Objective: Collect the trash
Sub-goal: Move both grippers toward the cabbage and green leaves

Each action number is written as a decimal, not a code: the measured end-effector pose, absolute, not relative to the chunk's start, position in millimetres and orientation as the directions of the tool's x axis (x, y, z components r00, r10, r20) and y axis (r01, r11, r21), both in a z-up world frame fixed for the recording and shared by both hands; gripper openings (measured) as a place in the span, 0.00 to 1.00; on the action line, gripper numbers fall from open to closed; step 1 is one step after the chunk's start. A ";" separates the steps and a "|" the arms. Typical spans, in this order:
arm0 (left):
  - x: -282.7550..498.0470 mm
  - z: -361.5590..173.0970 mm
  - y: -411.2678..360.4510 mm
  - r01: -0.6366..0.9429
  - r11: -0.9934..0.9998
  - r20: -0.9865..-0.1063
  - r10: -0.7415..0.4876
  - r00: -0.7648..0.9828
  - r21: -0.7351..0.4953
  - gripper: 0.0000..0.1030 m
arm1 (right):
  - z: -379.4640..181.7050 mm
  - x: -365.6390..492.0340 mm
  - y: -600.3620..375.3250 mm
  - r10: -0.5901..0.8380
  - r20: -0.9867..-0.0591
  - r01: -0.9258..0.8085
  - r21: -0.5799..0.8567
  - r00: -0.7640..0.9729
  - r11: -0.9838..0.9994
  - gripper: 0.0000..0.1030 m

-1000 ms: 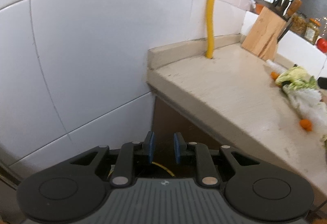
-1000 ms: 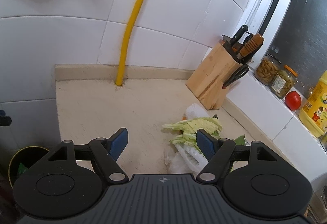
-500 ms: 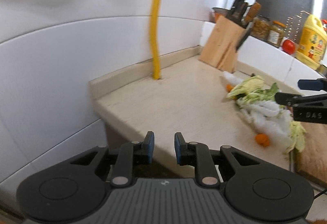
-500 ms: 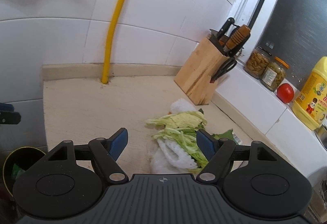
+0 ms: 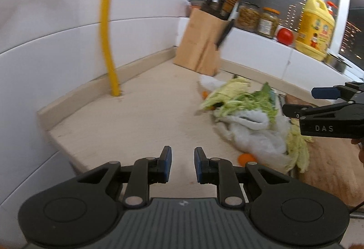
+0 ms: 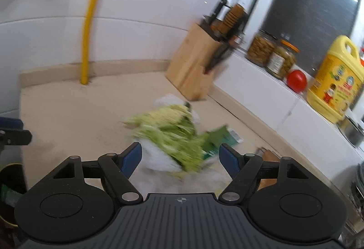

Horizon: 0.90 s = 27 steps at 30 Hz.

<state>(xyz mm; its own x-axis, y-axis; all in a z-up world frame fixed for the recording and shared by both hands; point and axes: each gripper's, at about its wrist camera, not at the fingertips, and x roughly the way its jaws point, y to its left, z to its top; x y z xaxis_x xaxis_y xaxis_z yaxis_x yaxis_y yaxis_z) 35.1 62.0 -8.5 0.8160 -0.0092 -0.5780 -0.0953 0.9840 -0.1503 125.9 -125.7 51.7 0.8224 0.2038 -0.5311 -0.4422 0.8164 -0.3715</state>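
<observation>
A pile of trash lies on the beige counter: cabbage leaves, a crumpled white plastic bag and an orange carrot bit. My left gripper hovers over the counter's near corner, left of the pile, with a narrow gap between its pads and nothing in it. My right gripper is wide open just in front of the cabbage leaves and the white bag; a green packet lies beside them. From the left wrist, the right gripper reaches in at the pile's right side.
A wooden knife block stands behind the pile; a yellow pipe climbs the tiled wall. Jars, a tomato and a yellow bottle line the ledge. A wooden board lies right. A dark bin sits below the counter's left end.
The left gripper swung from the wall beside the counter's end to over the counter, facing the pile. The right gripper moved closer to the trash. Neither jaw width changed.
</observation>
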 end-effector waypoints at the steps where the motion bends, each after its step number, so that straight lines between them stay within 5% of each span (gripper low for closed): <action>1: 38.3 -8.6 58.5 -0.084 0.985 -0.579 -0.019 0.815 -0.151 0.16 | 51.6 130.0 -131.5 0.189 -0.536 -0.431 -0.372 0.823 0.822 0.78; 10: 73.1 -10.2 27.8 0.023 0.983 -0.596 -0.128 0.793 -0.181 0.16 | 49.9 160.9 -176.0 0.102 -0.570 -0.346 -0.339 0.815 0.875 0.78; 19: 119.3 1.0 23.1 0.067 0.982 -0.575 -0.157 0.803 -0.174 0.16 | 54.8 191.0 -198.1 0.187 -0.635 -0.395 -0.203 0.750 0.896 0.78; 23: 155.5 7.8 32.9 0.109 0.982 -0.575 -0.179 0.798 -0.154 0.29 | 54.4 204.7 -198.2 0.222 -0.652 -0.413 -0.154 0.725 0.898 0.78; 27: 194.6 2.6 34.8 0.169 0.979 -0.609 -0.201 0.767 -0.110 0.30 | 51.7 216.1 -195.3 0.247 -0.666 -0.434 -0.128 0.704 0.892 0.78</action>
